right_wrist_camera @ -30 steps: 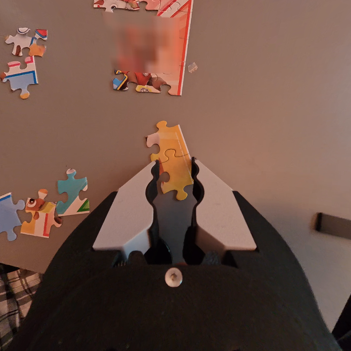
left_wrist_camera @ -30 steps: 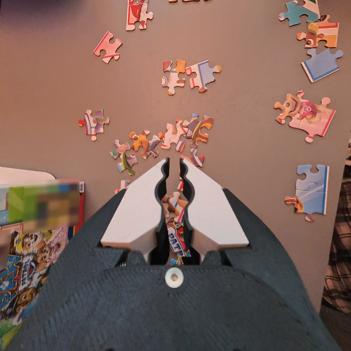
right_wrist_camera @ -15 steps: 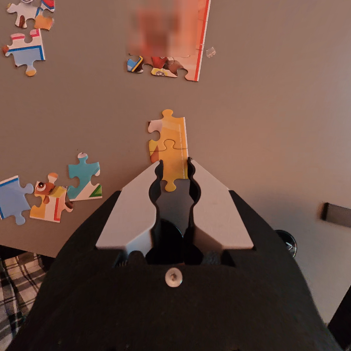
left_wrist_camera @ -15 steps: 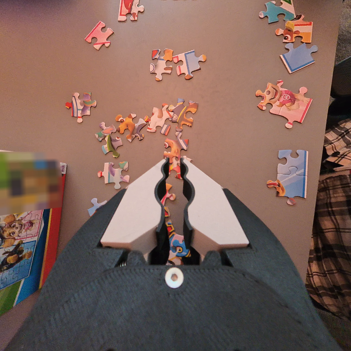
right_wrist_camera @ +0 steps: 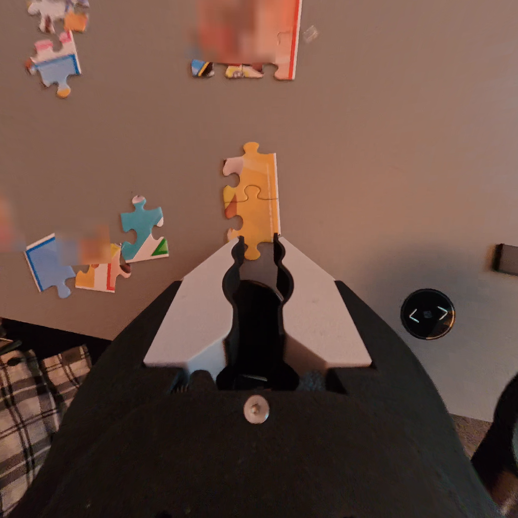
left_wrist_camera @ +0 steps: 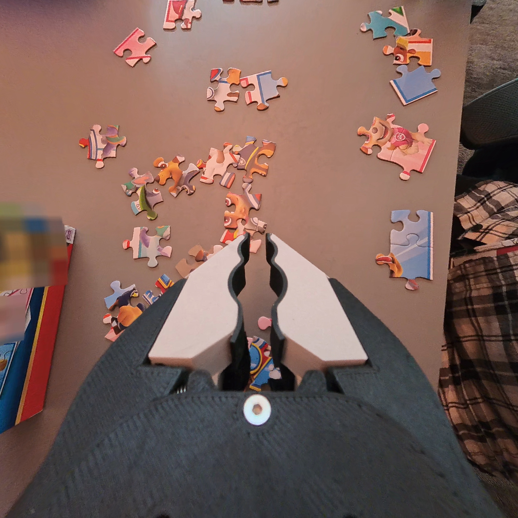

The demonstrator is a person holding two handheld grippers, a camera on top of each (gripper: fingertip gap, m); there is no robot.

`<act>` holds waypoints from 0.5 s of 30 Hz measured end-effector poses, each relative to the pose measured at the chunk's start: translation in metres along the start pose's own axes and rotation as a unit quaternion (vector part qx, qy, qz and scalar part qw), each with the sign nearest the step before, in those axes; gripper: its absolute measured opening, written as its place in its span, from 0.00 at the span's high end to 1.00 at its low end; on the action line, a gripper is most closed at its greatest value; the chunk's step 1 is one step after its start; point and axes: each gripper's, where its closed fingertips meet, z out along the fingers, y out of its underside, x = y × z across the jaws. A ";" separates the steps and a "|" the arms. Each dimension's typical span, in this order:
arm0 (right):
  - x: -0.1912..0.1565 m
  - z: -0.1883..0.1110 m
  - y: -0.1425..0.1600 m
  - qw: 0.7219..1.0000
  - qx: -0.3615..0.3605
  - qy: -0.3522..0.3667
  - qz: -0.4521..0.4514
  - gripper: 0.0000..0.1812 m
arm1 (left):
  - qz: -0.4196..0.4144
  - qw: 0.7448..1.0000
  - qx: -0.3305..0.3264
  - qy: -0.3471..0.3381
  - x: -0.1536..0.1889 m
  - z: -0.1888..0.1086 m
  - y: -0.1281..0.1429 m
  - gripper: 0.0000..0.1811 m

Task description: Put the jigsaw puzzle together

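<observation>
I have drawn my right gripper (right_wrist_camera: 257,238) back, jaws parted and empty, off the 2-piece orange cardboard puzzle strip (right_wrist_camera: 253,200), which lies lengthwise pointing away.

Light in both my wrist views is dim and warm, tinting the grey table (left_wrist_camera: 322,173) brownish. In my left view the puzzle pieces (left_wrist_camera: 244,207) are sharp; straight lines bow toward the frame edges from the wide-angle lens. My right view is softer: pieces at upper left (right_wrist_camera: 54,64) are smeared. My right gripper (right_wrist_camera: 257,238) casts a soft shadow at centre right. No glare on the table.
</observation>
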 end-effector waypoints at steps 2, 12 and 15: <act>0.000 0.002 0.001 1.000 -0.002 0.016 -0.002 0.92 | 0.000 1.000 0.003 0.002 0.003 0.000 0.000 0.95; -0.023 0.008 -0.007 0.993 -0.007 -0.005 -0.116 0.86 | 0.009 1.000 0.003 0.015 0.021 0.004 0.002 0.94; -0.018 0.014 -0.014 0.996 0.007 -0.006 -0.085 0.88 | 0.007 1.000 0.007 0.019 0.026 0.006 0.001 0.94</act>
